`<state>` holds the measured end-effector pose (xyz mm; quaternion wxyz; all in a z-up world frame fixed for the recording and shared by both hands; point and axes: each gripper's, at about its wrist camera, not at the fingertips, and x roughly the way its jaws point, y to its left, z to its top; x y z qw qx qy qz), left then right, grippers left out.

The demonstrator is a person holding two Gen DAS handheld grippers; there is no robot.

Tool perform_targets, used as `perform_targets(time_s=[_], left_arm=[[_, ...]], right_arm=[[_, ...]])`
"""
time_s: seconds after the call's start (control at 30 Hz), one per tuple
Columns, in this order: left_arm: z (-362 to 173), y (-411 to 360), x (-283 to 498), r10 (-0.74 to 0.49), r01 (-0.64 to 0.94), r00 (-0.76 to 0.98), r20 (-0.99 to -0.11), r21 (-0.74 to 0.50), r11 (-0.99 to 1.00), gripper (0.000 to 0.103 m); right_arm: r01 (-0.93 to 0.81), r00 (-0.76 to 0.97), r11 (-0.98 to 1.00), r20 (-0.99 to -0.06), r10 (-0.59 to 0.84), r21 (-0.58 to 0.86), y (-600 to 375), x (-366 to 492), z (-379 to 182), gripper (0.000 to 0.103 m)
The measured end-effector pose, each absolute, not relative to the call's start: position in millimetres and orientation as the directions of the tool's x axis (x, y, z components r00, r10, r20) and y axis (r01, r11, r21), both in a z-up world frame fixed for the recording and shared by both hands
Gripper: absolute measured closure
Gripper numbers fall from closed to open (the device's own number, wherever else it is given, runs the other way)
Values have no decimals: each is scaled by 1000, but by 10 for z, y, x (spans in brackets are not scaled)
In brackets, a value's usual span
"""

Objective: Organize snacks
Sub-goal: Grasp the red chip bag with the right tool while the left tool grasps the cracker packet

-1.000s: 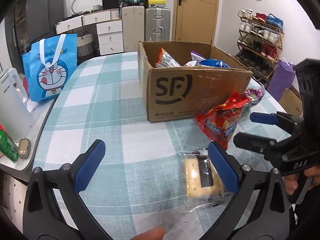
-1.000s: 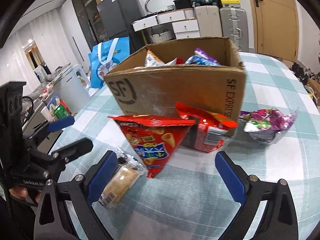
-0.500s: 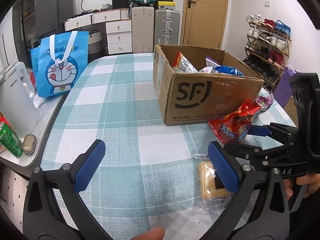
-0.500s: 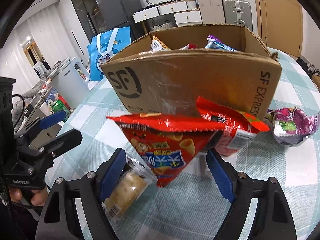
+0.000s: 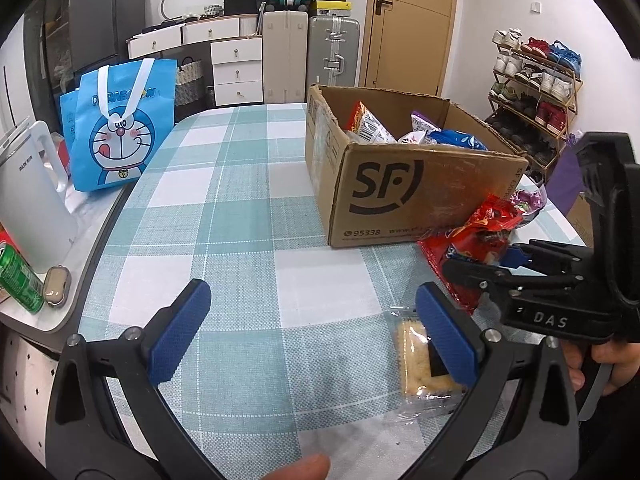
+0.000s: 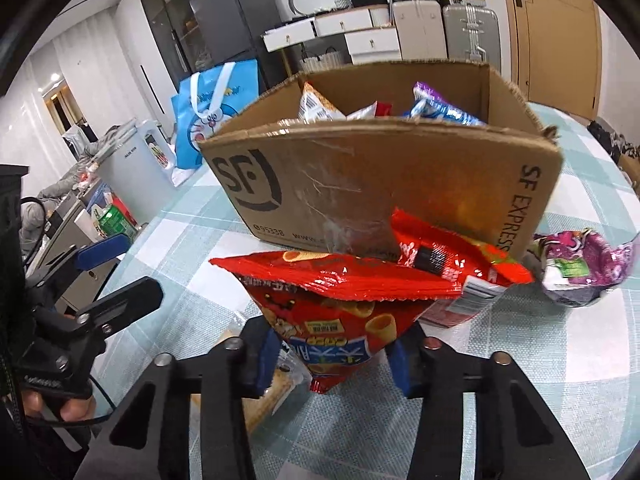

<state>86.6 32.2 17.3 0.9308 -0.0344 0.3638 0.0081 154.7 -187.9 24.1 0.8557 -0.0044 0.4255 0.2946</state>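
Note:
An open SF cardboard box (image 5: pixel 404 196) (image 6: pixel 360 184) holding several snack bags stands on the checked table. My right gripper (image 6: pixel 332 360) is shut on a red corn-snack bag (image 6: pixel 340 304), just in front of the box; the bag also shows in the left wrist view (image 5: pixel 476 248). A second red bag (image 6: pixel 452 264) leans on the box, and a purple bag (image 6: pixel 584 264) lies to its right. A clear-wrapped cracker pack (image 5: pixel 420 356) lies on the table by my left gripper's right finger. My left gripper (image 5: pixel 312 332) is open and empty over the cloth.
A blue Doraemon bag (image 5: pixel 120 128) stands at the table's far left. A white kettle (image 5: pixel 32 196) and a green can (image 5: pixel 18 280) sit on a side counter left of the table. Suitcases, drawers and a shoe rack (image 5: pixel 536 92) line the room.
My right gripper moved forward and closed on the red corn-snack bag. My left gripper pulled back a little and stays open.

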Motion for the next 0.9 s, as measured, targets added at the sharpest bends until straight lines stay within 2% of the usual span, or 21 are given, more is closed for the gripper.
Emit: perform_targets(time_s=[0.23, 0.9], left_arm=[[183, 251, 844, -40, -15, 731, -681, -75, 997, 1], [-58, -254, 755, -124, 105, 657, -744, -72, 992, 1]], right_arm=[[-523, 493, 813, -688, 532, 254, -2104, 1311, 411, 59], [-479, 522, 839, -684, 510, 259, -2453, 1134, 462, 59]])
